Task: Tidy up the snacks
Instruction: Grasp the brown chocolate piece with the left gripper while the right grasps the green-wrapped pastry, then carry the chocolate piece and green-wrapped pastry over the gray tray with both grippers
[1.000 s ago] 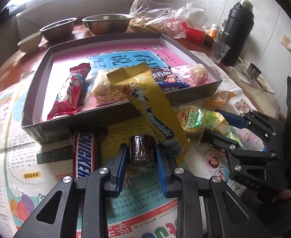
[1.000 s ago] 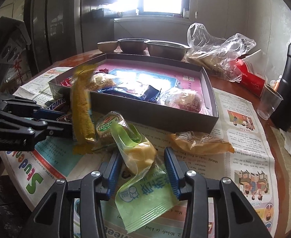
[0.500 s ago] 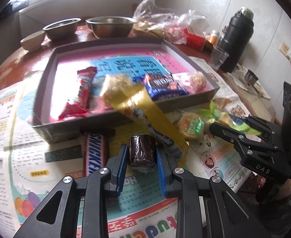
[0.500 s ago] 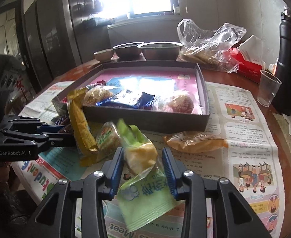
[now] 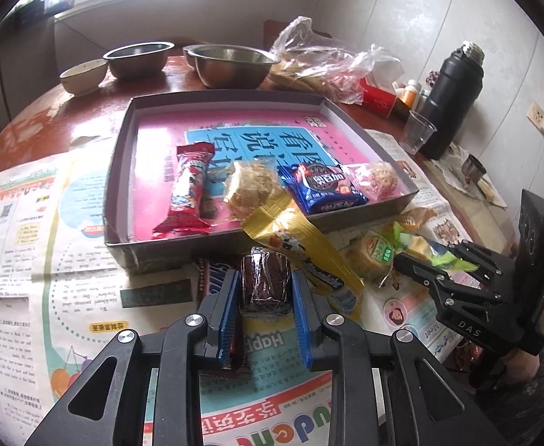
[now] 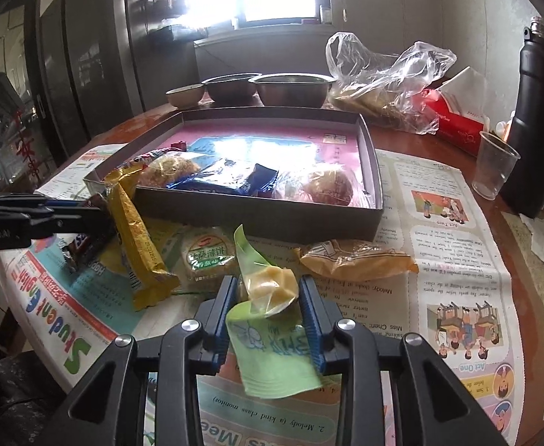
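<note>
My left gripper is shut on a dark brown wrapped cake, held above the newspaper just in front of the grey box. My right gripper is shut on a green packet with a yellow snack, lifted over the table. The box holds a red bar, a floss cake, a blue packet and a pink-wrapped ball. On the newspaper lie a gold packet, a round green-label cake, a Snickers bar and an orange packet.
Two steel bowls and a small ceramic bowl stand behind the box. A plastic bag, red tissue box, plastic cup and black flask stand at the right.
Both grippers have risen and pulled back with their snacks. The gold packet has dropped from leaning over the box edge to lying lower on the table.
</note>
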The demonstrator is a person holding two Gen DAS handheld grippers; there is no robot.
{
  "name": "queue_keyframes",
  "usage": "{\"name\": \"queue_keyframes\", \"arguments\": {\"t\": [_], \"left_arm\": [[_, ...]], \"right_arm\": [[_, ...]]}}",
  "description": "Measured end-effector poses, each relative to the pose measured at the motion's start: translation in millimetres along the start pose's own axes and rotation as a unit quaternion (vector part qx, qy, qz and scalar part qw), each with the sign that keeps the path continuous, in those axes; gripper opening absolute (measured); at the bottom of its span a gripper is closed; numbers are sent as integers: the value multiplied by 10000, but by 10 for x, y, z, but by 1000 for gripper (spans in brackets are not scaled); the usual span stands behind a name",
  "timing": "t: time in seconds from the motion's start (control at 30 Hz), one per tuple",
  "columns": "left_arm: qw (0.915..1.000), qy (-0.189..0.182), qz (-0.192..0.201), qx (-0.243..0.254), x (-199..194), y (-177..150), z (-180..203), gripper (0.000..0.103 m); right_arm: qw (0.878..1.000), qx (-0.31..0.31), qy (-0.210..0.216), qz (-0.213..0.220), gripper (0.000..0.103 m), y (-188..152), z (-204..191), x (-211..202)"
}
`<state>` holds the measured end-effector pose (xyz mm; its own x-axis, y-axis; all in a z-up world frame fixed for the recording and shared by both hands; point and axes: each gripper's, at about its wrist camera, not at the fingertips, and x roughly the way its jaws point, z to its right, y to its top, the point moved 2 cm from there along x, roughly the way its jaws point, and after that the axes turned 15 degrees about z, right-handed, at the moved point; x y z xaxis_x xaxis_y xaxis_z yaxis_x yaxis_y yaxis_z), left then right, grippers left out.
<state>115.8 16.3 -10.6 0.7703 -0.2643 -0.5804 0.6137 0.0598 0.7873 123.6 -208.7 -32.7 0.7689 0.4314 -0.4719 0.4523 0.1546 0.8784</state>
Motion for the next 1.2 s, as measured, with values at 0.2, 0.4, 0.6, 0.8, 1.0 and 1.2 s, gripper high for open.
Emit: {"name": "queue_keyframes", "arguments": {"t": [0.2, 0.4, 0.6, 0.8, 1.0, 1.2], "left_arm": [[9998, 76, 162, -103, -108, 80, -95, 28], [9991, 104, 331, -229, -204, 154, -169, 28], [9984, 136, 484, -254, -267, 204, -172, 28], [9980, 129, 542, -302, -269, 227, -160, 28], [9974, 111, 628, -332, -259, 269, -138, 28], [9971, 73, 656, -382, -223, 312, -153, 28]], "right_arm": [[9994, 232, 130, 203, 34, 93, 30, -112], [9978, 410, 160, 501, 34, 230, 42, -261], [9968, 472, 156, 622, 34, 299, 25, -301], [9959, 535, 156, 709, 34, 352, 22, -303], [9950, 521, 177, 834, 34, 433, -8, -319], [9947, 520, 180, 868, 34, 466, -15, -292]]}}
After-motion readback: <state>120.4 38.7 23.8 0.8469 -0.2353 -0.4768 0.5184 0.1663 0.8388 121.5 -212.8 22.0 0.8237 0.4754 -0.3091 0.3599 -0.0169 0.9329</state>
